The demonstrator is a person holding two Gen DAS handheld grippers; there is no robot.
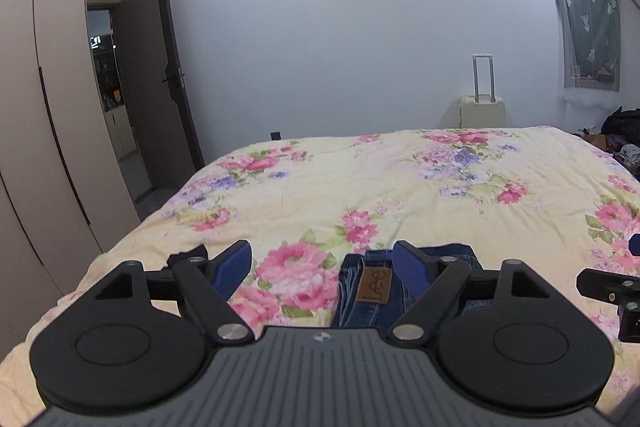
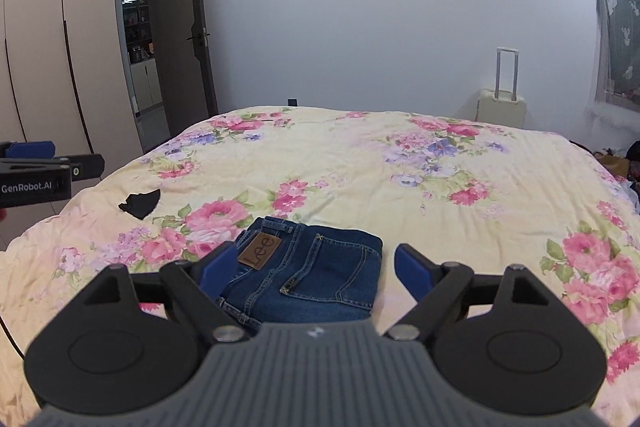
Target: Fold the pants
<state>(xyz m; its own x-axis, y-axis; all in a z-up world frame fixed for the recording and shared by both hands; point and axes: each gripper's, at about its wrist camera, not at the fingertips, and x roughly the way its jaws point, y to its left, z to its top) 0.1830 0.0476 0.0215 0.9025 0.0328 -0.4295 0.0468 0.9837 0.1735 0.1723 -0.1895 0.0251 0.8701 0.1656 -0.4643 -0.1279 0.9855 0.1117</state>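
Observation:
A pair of blue jeans (image 2: 316,271) lies folded into a compact rectangle on the floral bedspread (image 2: 360,167), its brown Lee patch (image 2: 259,250) facing up. My right gripper (image 2: 312,267) is open and empty, held just above and in front of the jeans. In the left wrist view the jeans (image 1: 376,287) show between the fingers toward the right. My left gripper (image 1: 322,263) is open and empty, left of the jeans. The left gripper also shows in the right wrist view (image 2: 40,163) at the far left edge.
A small black piece of cloth (image 2: 140,203) lies on the bed's left side. A cream suitcase (image 2: 502,107) stands by the far wall. A wardrobe (image 2: 48,27) and an open door (image 2: 180,39) are at left. Clutter (image 1: 620,135) sits right of the bed.

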